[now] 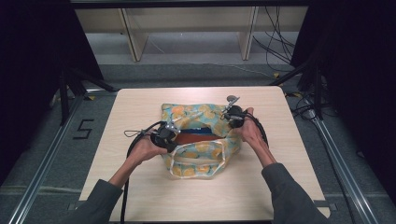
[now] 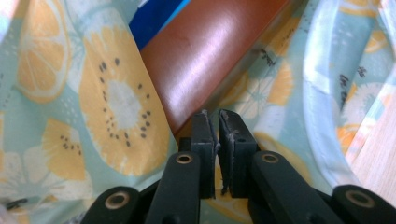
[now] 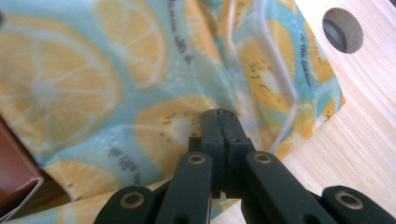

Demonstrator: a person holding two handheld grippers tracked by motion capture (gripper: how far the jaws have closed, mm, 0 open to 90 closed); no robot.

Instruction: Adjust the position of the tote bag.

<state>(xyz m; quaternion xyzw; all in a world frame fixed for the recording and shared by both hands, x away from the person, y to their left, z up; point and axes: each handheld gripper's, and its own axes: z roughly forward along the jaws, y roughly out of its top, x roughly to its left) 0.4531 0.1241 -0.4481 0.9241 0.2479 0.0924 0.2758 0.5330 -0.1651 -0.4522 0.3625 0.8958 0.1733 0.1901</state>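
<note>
Left gripper barely parted, right gripper pressed together, fruit-print bag (lettering unreadable)

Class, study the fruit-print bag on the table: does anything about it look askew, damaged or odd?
Nothing looks damaged or spilled. The fruit-print bag lies slumped and crumpled on the table, mouth gaping, with a brown box and something blue poking out at a slant. Its handle lies flat towards the person.
</note>
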